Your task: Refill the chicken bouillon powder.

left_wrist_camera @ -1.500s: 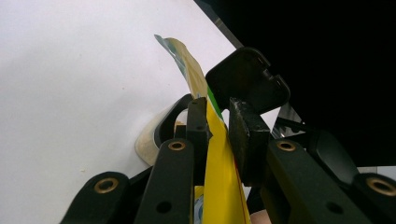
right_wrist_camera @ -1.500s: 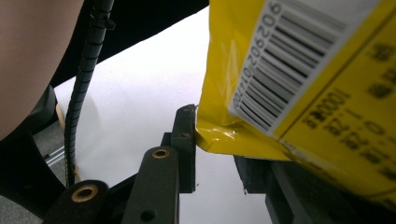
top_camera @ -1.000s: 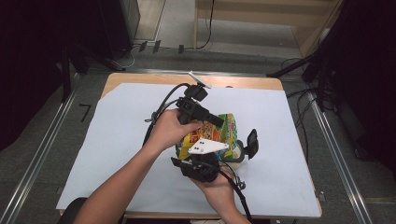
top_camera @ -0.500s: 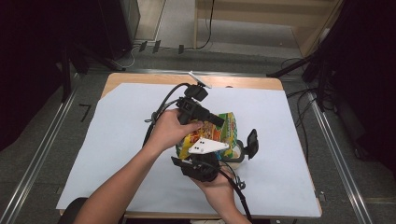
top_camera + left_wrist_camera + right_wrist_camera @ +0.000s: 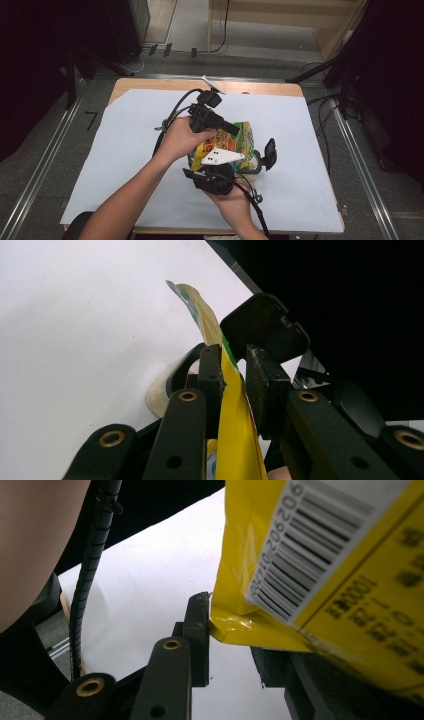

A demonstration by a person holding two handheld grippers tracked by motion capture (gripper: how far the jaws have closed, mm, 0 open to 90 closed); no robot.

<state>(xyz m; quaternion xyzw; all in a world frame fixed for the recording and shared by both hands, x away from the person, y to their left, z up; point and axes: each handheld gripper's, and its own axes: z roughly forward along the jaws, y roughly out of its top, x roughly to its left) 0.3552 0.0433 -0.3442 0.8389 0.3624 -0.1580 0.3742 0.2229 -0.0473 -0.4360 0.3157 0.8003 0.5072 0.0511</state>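
1. The yellow snack bag [image 5: 227, 142] is held up over the white sheet [image 5: 125, 150], caught between both grippers, near the middle of the table [image 5: 150, 84].
2. The left gripper [image 5: 235, 380] has its jaws narrow, pinching the bag's thin edge, which runs up between them and curls away past their tips.
3. The right gripper [image 5: 230, 635] grips the bag's lower corner; the barcode [image 5: 310, 545] sits just above its jaws.
4. A black cable [image 5: 92, 555] hangs left of the right gripper's jaws, beside a forearm.
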